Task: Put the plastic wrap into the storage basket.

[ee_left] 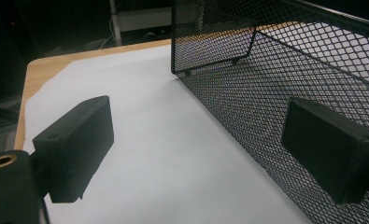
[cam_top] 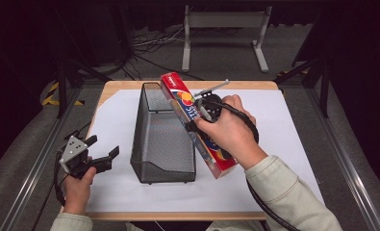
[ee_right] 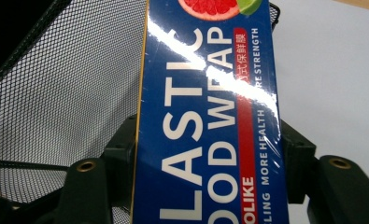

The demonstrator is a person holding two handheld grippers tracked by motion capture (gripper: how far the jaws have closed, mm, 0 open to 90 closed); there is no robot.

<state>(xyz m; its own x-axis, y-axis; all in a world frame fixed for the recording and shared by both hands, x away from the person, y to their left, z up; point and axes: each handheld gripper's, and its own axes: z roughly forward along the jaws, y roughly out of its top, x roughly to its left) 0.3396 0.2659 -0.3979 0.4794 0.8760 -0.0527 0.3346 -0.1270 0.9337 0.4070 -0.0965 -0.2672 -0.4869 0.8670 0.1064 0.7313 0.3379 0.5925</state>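
My left gripper (cam_top: 100, 153) rests spread and empty near the table's (cam_top: 293, 144) left edge, beside the mesh basket (cam_top: 163, 139). My right gripper (cam_top: 197, 126) clamps the plastic wrap box (cam_top: 197, 126), tilted along the basket's right rim, long axis near-to-far.

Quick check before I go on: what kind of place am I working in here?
Likely a lab or data-recording setup, not a home: a small table covered in white paper, metal rails along the grey floor, loose cables behind, dark surroundings.
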